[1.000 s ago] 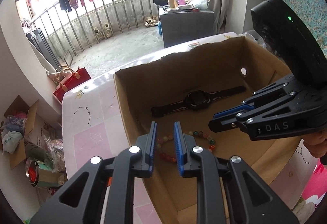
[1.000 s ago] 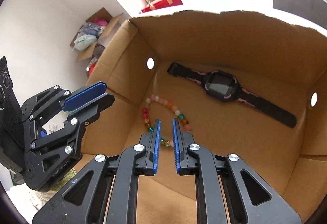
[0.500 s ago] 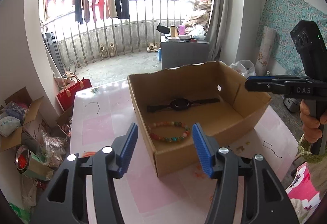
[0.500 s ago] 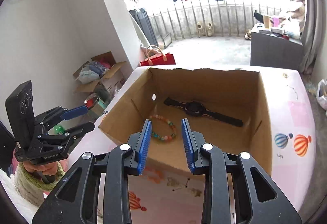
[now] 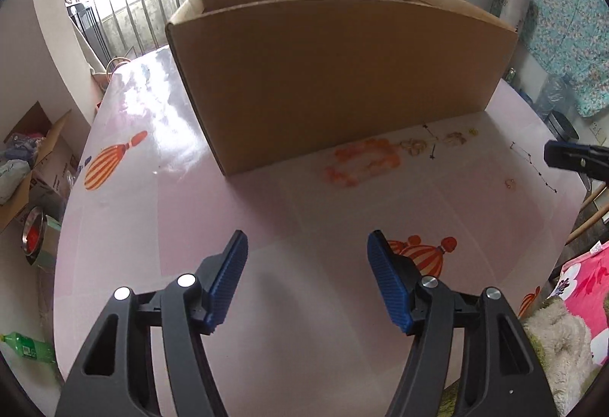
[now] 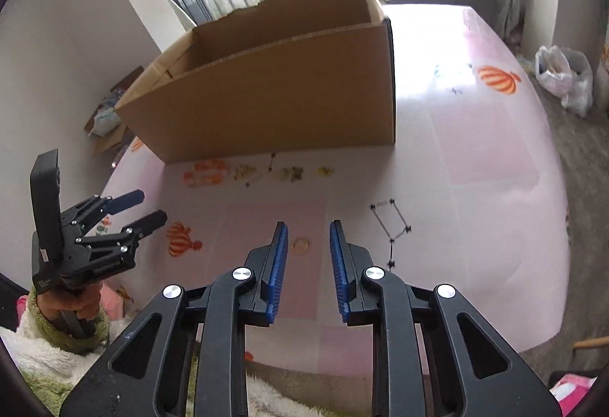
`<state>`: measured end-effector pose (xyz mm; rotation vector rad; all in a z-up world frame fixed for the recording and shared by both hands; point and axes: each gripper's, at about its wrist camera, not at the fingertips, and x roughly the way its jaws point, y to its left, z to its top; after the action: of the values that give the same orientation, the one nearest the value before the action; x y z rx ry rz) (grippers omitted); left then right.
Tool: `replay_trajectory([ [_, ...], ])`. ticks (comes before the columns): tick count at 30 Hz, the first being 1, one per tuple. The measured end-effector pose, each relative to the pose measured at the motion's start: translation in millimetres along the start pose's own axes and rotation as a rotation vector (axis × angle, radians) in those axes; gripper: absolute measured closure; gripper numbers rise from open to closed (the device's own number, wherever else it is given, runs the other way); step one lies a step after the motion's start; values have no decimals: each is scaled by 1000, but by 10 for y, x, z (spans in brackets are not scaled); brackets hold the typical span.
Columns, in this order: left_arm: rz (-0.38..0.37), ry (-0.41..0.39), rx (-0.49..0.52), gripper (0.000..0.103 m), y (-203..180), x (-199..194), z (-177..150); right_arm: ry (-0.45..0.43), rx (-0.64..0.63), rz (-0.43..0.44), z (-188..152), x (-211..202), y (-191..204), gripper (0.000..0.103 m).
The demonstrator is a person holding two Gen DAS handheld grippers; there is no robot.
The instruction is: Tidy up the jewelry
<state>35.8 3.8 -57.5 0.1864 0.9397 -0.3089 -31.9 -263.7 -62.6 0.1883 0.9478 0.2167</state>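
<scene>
The open cardboard box [image 5: 335, 74] stands on the pink table [image 5: 266, 211] with its near wall toward me, so its inside is hidden. My left gripper [image 5: 307, 240] hovers over bare table in front of it, jaws wide and still opening, nothing between them. It also shows in the right wrist view as the left gripper [image 6: 150, 206]. A small golden ring [image 6: 300, 245] lies on the table just beyond my right gripper [image 6: 308, 226]. That gripper's jaws are closing with a clear gap and touch nothing. In the left wrist view the ring [image 5: 510, 183] lies near the right gripper's tip [image 5: 571, 156].
Small yellowish shapes [image 6: 291, 173] lie along the box's foot; I cannot tell prints from pieces. Balloon prints [image 5: 418, 257] dot the tabletop. Boxes and a bowl [image 5: 34, 238] sit on the floor at left, a plastic bag [image 6: 563, 78] at right. A hand [image 6: 72, 306] holds the left gripper.
Both grippers have pulled back out of the box and come down over the table's front. The left jaws have spread wide. The watch and bead bracelet inside have dropped out of sight.
</scene>
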Motion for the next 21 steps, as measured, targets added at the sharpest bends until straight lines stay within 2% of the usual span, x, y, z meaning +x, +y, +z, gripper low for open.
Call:
replay_trajectory([
  [4,16,-19,-7,39,-53,26,-28,31,-27,-16,-95,124,96,84],
  [10,-18,-117,67,40,-225,-41,134,-4,-40,15,17,182,232,84],
  [13,-41,-119,106,46,-309,31,249,-22,-31,29,31,169,211,84],
  [17,-68,-73,143,58,-399,281,372,-26,15,41,30,139,119,84],
  [19,-50,-79,174,61,-458,346,399,-28,37,38,28,135,59,84],
  [21,-50,-67,196,76,-481,376,411,-26,52,30,15,126,4,83],
])
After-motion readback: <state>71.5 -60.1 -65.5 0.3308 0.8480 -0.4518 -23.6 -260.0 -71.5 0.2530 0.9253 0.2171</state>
